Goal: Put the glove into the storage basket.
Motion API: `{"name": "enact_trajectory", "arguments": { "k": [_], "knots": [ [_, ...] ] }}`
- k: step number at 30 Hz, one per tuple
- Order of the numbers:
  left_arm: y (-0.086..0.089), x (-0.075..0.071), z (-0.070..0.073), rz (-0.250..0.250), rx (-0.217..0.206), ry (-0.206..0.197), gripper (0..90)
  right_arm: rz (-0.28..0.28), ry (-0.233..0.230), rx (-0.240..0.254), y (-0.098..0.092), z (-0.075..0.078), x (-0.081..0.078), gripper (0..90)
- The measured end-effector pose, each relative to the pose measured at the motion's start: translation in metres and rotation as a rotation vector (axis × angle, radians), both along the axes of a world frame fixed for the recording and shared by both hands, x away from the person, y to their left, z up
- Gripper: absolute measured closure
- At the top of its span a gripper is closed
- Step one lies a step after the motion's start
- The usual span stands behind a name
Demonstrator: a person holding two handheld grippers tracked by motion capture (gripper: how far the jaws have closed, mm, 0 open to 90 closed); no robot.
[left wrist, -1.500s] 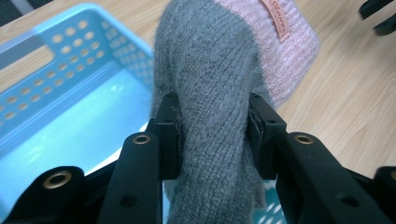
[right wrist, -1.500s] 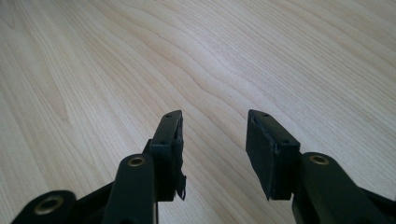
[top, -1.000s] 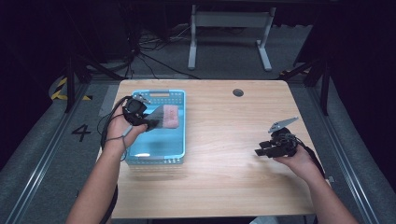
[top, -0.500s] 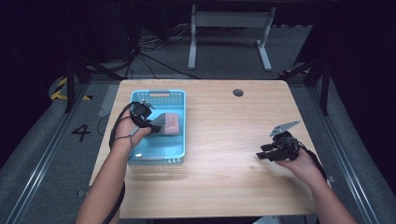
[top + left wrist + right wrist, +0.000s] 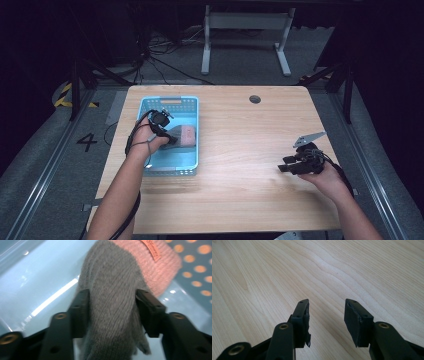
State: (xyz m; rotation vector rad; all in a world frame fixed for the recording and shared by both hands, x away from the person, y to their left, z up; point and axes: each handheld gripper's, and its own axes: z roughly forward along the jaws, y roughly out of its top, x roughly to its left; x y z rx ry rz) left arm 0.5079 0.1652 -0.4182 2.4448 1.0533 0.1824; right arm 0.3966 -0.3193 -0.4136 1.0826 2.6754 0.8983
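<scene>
A grey and pink knitted sock point(image 5: 117, 287) point(image 5: 181, 135) hangs low inside the light blue basket point(image 5: 192, 107) at the table's left. My left gripper point(image 5: 111, 293) point(image 5: 170, 136) is shut on its grey part; the pink cuff with a small label point(image 5: 152, 250) points away from the jaws, near the basket's dotted wall. At the right side of the table my right gripper point(image 5: 327, 305) point(image 5: 287, 165) stands open just above the bare wood, with nothing between its fingers.
The wooden table point(image 5: 240, 150) has a round cable hole point(image 5: 255, 99) at the back. A grey three-cornered plate point(image 5: 309, 139) rides on the right gripper. A metal stand point(image 5: 245, 30) and cables lie on the floor beyond the table.
The left gripper has carried the sock downward and toward the person, deeper into the basket. The right gripper has drifted slightly toward the front edge.
</scene>
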Motion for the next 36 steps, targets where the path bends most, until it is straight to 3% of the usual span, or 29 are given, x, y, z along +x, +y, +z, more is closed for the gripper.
{"name": "enact_trajectory", "arguments": {
  "k": [6, 12, 14, 17, 19, 20, 21, 25, 26, 27, 28, 29, 33, 34, 36],
  "knots": [
    [0.005, -0.002, 0.001, 0.030, -0.040, -0.059, 38.4, 0.007, -0.005, 0.002, 0.002, 0.001, 0.001, 55.4],
    [0.002, -0.017, 0.019, 0.026, -0.098, -0.115, 40.3, 0.016, -0.005, 0.002, 0.005, 0.001, 0.003, 55.2],
    [-0.006, -0.032, 0.033, 0.013, -0.128, -0.134, 41.5, 0.017, -0.005, 0.003, 0.006, 0.001, 0.005, 55.1],
    [-0.012, -0.044, 0.043, -0.011, -0.154, -0.154, 41.5, 0.023, -0.005, 0.001, 0.007, 0.001, 0.005, 55.1],
    [-0.019, -0.059, 0.052, -0.037, -0.169, -0.175, 41.8, 0.028, -0.010, 0.002, 0.008, 0.002, 0.005, 55.0],
    [-0.027, -0.073, 0.060, -0.061, -0.194, -0.182, 41.8, 0.026, -0.010, 0.002, 0.009, 0.002, 0.005, 54.8],
    [-0.027, -0.073, 0.060, -0.061, -0.194, -0.182, 41.8, 0.026, -0.010, 0.002, 0.009, 0.002, 0.005, 54.8],
    [-0.043, -0.101, 0.068, -0.124, -0.266, -0.197, 41.7, 0.030, -0.009, -0.002, 0.009, 0.002, 0.005, 54.5],
    [-0.053, -0.114, 0.066, -0.157, -0.302, -0.180, 40.5, 0.032, -0.012, -0.002, 0.009, 0.002, 0.004, 54.3],
    [-0.053, -0.114, 0.066, -0.157, -0.302, -0.180, 40.1, 0.033, -0.013, 0.000, 0.009, 0.002, 0.004, 54.2],
    [-0.065, -0.126, 0.060, -0.200, -0.318, -0.156, 40.0, 0.032, -0.014, 0.001, 0.009, 0.003, 0.004, 54.1],
    [-0.065, -0.126, 0.060, -0.200, -0.318, -0.156, 40.0, 0.032, -0.014, 0.001, 0.009, 0.003, 0.004, 54.1],
    [-0.091, -0.144, 0.039, -0.284, -0.323, -0.120, 43.2, 0.030, -0.010, -0.001, 0.009, 0.002, 0.004, 53.9],
    [-0.103, -0.150, 0.027, -0.335, -0.312, -0.099, 43.4, 0.032, -0.010, -0.001, 0.009, 0.001, 0.005, 53.8],
    [-0.108, -0.152, 0.020, -0.344, -0.318, -0.101, 44.0, 0.033, -0.009, -0.002, 0.010, 0.001, 0.005, 53.7]
  ]
}}
